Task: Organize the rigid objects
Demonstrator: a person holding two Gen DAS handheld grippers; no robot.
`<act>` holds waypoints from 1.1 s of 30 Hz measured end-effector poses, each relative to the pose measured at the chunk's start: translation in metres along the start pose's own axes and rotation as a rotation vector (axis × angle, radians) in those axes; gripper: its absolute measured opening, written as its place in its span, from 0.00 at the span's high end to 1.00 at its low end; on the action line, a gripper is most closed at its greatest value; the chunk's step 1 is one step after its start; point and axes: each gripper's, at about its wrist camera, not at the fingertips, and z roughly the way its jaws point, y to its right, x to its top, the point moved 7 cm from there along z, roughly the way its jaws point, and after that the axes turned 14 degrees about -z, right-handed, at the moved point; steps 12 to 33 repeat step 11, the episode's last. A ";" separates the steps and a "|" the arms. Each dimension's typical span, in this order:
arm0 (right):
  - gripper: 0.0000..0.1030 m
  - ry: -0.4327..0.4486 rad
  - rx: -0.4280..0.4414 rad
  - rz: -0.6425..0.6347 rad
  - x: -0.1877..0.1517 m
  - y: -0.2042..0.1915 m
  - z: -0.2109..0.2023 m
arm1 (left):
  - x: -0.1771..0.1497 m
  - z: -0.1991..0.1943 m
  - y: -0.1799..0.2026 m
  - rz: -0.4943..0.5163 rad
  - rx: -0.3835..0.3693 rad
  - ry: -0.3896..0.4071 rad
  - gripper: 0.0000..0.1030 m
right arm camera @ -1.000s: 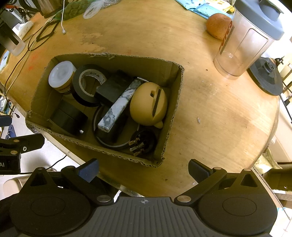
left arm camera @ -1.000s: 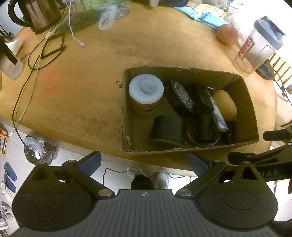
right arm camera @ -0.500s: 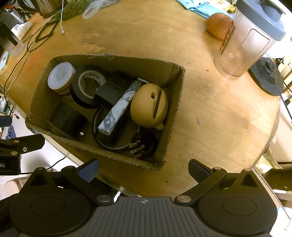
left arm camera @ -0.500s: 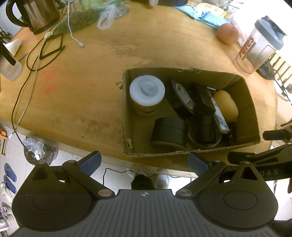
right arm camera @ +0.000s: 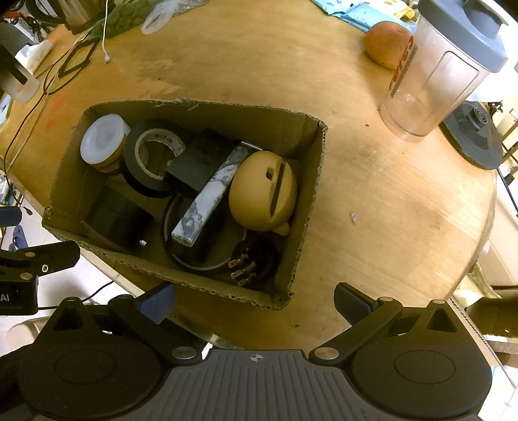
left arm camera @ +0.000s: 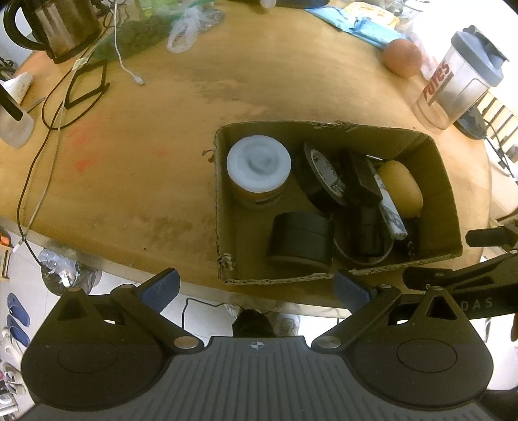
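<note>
A cardboard box (left arm camera: pixel 443 181) (right arm camera: pixel 310 181) sits at the near edge of the round wooden table. In it are a white-lidded jar (left arm camera: pixel 258 168) (right arm camera: pixel 103 142), a black tape roll (left arm camera: pixel 319 171) (right arm camera: pixel 145 162), a black cylinder (left arm camera: pixel 299 236) (right arm camera: pixel 118 220), a black block (right arm camera: pixel 199 165), a marbled bar (right arm camera: pixel 207 197) (left arm camera: pixel 391 213), a tan rounded object (right arm camera: pixel 264 191) (left arm camera: pixel 401 187) and a black plug (right arm camera: pixel 255 259). My left gripper (left arm camera: pixel 255 288) is open and empty, held just short of the box's near wall. My right gripper (right arm camera: pixel 255 302) is open and empty near the box's right corner.
A shaker bottle (left arm camera: pixel 459 81) (right arm camera: pixel 443 71) and an orange fruit (left arm camera: pixel 403 56) (right arm camera: pixel 387 43) stand at the far right. A kettle (left arm camera: pixel 55 26), cables (left arm camera: pixel 48 107) and plastic bags (left arm camera: pixel 181 29) lie at the far left. A black disc (right arm camera: pixel 474 132) sits beyond the table's right edge.
Both views have shifted slightly; the box sits a little lower in each frame. Both grippers stay open and empty.
</note>
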 end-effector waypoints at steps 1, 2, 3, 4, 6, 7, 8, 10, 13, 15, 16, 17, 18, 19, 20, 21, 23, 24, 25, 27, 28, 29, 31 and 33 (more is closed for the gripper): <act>0.00 -0.001 0.001 0.001 0.000 0.000 0.000 | 0.000 0.000 0.000 0.000 0.000 0.000 0.00; 0.00 -0.002 0.002 0.000 0.001 0.000 0.001 | 0.001 0.000 0.000 0.001 0.000 -0.001 0.00; 0.00 -0.003 0.002 0.000 0.001 0.000 0.001 | 0.001 0.001 0.000 0.001 0.000 -0.002 0.00; 0.00 -0.004 0.002 -0.001 0.001 0.000 0.001 | 0.001 0.001 0.001 0.002 -0.001 -0.004 0.00; 0.00 -0.006 0.003 -0.002 0.001 0.001 0.001 | 0.002 0.001 0.001 0.003 -0.006 -0.006 0.00; 0.00 -0.006 0.003 0.000 0.001 0.002 0.000 | 0.002 0.000 0.001 0.002 -0.012 -0.002 0.00; 0.00 -0.006 0.003 0.001 0.001 0.002 0.000 | 0.003 -0.001 0.001 -0.001 -0.027 0.007 0.00; 0.00 -0.008 0.005 0.009 0.000 0.004 0.000 | 0.006 -0.003 0.002 -0.004 -0.048 0.022 0.00; 0.00 -0.008 0.008 0.013 0.000 0.005 0.000 | 0.008 -0.004 0.003 -0.004 -0.051 0.029 0.00; 0.00 -0.008 0.008 0.013 0.000 0.005 0.000 | 0.008 -0.004 0.003 -0.004 -0.051 0.029 0.00; 0.00 -0.008 0.008 0.013 0.000 0.005 0.000 | 0.008 -0.004 0.003 -0.004 -0.051 0.029 0.00; 0.00 -0.008 0.008 0.013 0.000 0.005 0.000 | 0.008 -0.004 0.003 -0.004 -0.051 0.029 0.00; 0.00 -0.008 0.008 0.013 0.000 0.005 0.000 | 0.008 -0.004 0.003 -0.004 -0.051 0.029 0.00; 0.00 -0.008 0.008 0.013 0.000 0.005 0.000 | 0.008 -0.004 0.003 -0.004 -0.051 0.029 0.00; 0.00 -0.008 0.008 0.013 0.000 0.005 0.000 | 0.008 -0.004 0.003 -0.004 -0.051 0.029 0.00; 0.00 -0.008 0.008 0.013 0.000 0.005 0.000 | 0.008 -0.004 0.003 -0.004 -0.051 0.029 0.00; 0.00 -0.008 0.008 0.013 0.000 0.005 0.000 | 0.008 -0.004 0.003 -0.004 -0.051 0.029 0.00; 0.00 -0.008 0.008 0.013 0.000 0.005 0.000 | 0.008 -0.004 0.003 -0.004 -0.051 0.029 0.00; 0.00 -0.008 0.008 0.013 0.000 0.005 0.000 | 0.008 -0.004 0.003 -0.004 -0.051 0.029 0.00; 0.00 -0.008 0.008 0.013 0.000 0.005 0.000 | 0.008 -0.004 0.003 -0.004 -0.051 0.029 0.00; 0.00 -0.008 0.008 0.013 0.000 0.005 0.000 | 0.008 -0.004 0.003 -0.004 -0.051 0.029 0.00; 0.00 -0.008 0.008 0.013 0.000 0.005 0.000 | 0.008 -0.004 0.003 -0.004 -0.051 0.029 0.00; 0.00 -0.008 0.008 0.013 0.000 0.005 0.000 | 0.008 -0.004 0.003 -0.004 -0.051 0.029 0.00; 0.00 -0.008 0.008 0.013 0.000 0.005 0.000 | 0.008 -0.004 0.003 -0.004 -0.051 0.029 0.00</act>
